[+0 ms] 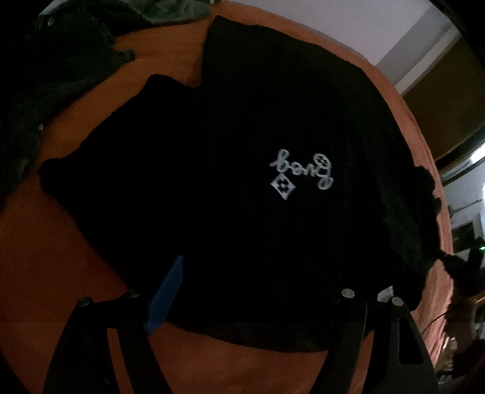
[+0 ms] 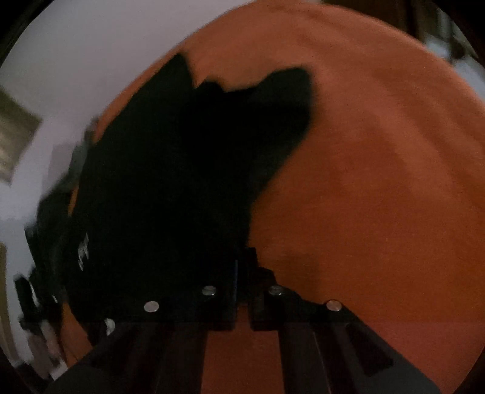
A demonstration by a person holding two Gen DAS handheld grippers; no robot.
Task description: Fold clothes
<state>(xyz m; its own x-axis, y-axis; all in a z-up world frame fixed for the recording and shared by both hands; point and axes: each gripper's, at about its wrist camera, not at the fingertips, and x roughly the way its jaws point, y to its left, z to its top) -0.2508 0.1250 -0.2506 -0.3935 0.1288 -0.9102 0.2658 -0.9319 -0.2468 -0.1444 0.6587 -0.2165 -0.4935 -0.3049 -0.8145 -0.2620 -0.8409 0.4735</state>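
Note:
A black T-shirt [image 1: 230, 127] with a white script logo [image 1: 300, 172] lies spread on an orange bed sheet [image 1: 54, 248]. My left gripper [image 1: 257, 294] is open over the shirt's near hem, and the cloth lies between its blue-padded finger [image 1: 166, 294] and the other finger without being pinched. In the right wrist view the same shirt [image 2: 182, 166] runs down to my right gripper [image 2: 242, 269]. Its jaws are together at the fabric's edge, shut on the cloth. It is too dark there to see how much cloth is pinched.
A heap of dark grey-green clothes [image 1: 66, 60] lies at the far left of the bed. A white wall [image 1: 348, 27] and brown wooden furniture [image 1: 448, 100] stand beyond the bed's far edge. Bare orange sheet [image 2: 379, 166] stretches to the right of the shirt.

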